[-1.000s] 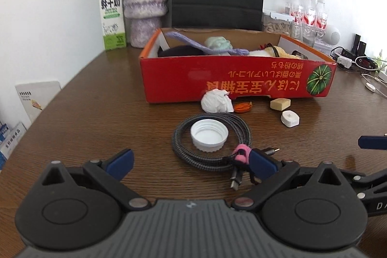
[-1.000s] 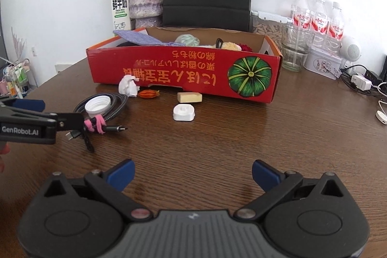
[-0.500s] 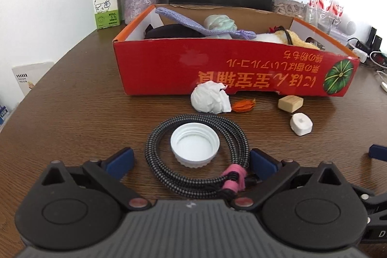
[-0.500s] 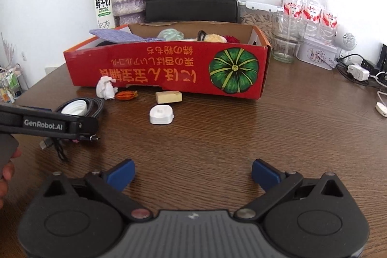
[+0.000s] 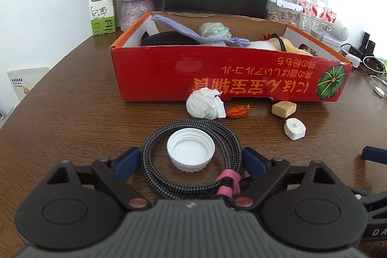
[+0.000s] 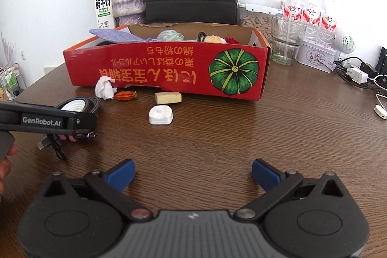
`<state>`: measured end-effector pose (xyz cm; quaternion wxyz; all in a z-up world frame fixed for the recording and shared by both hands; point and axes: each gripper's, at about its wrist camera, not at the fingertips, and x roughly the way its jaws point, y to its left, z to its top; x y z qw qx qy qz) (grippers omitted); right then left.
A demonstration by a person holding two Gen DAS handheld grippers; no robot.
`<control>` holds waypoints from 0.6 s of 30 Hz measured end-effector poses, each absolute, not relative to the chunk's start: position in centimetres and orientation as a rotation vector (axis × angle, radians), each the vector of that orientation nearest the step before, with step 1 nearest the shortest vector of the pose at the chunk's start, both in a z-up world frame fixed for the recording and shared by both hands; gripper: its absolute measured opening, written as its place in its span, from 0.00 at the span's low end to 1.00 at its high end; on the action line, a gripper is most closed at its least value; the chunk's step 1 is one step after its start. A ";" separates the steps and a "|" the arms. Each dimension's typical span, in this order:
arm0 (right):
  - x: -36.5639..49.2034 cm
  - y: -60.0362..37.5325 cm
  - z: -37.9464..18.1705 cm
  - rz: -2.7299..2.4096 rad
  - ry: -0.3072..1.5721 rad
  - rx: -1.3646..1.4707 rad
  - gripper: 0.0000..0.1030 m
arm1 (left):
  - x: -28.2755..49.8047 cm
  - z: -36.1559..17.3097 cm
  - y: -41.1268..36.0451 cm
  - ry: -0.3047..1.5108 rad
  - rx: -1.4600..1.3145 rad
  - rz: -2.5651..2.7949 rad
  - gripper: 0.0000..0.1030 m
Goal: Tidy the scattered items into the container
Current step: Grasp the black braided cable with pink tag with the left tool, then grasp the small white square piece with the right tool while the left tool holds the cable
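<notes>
Left gripper (image 5: 191, 157): fingers spread, one on each side of the coiled braided cable (image 5: 193, 158), which lies flat on the wooden table (image 5: 72, 117). Contact with the coil: cannot tell. The coil's pink tie (image 5: 229, 183) and plug ends sit at its near side, by the right finger; plugs point toward the right gripper (image 6: 192, 173). White bottle cap (image 5: 190, 152) rests open side up inside the coil.

Right gripper: fingers wide apart, empty, above bare table.

Red cardboard box (image 5: 229, 79) lies beyond the coil, long axis left to right, already holding cloth items. Crumpled tissue (image 5: 205, 104), orange scrap (image 5: 238, 110), tan block (image 5: 283, 108) and small white piece (image 5: 294, 129) lie along its front wall
</notes>
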<state>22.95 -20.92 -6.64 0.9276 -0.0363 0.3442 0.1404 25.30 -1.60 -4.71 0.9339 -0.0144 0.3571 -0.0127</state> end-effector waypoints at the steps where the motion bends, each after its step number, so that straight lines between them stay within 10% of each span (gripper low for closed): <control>1: 23.0 -20.9 -6.6 0.288 0.706 -0.074 1.00 | 25.2 -4.7 -1.6 0.727 -0.036 -0.030 0.89; 18: 23.9 -19.5 -6.2 0.317 0.695 -0.074 1.00 | 23.1 -1.7 1.3 0.570 -0.128 -0.044 0.88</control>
